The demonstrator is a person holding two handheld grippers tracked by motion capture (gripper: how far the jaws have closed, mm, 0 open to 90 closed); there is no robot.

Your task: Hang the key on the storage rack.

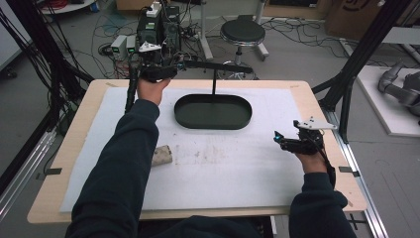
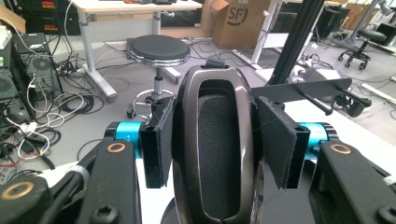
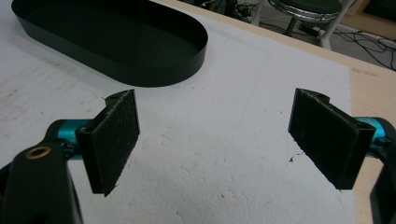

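A headphone earcup [image 2: 212, 144], dark brown and glossy with a black mesh pad inside, is clamped between the pads of the left gripper [image 1: 166, 68], whose jaws are partly closed against its two sides. It is held aloft at the far left of the table [image 1: 74, 144], just beside the crossbar of a black stand [image 1: 214, 66] that rises from an oval black tray [image 1: 213, 112]. The right gripper [image 3: 215, 144] is held wide apart and empty above the white mat [image 1: 233, 168] at the right. A crumpled cloth [image 1: 162, 155] lies near the left forearm.
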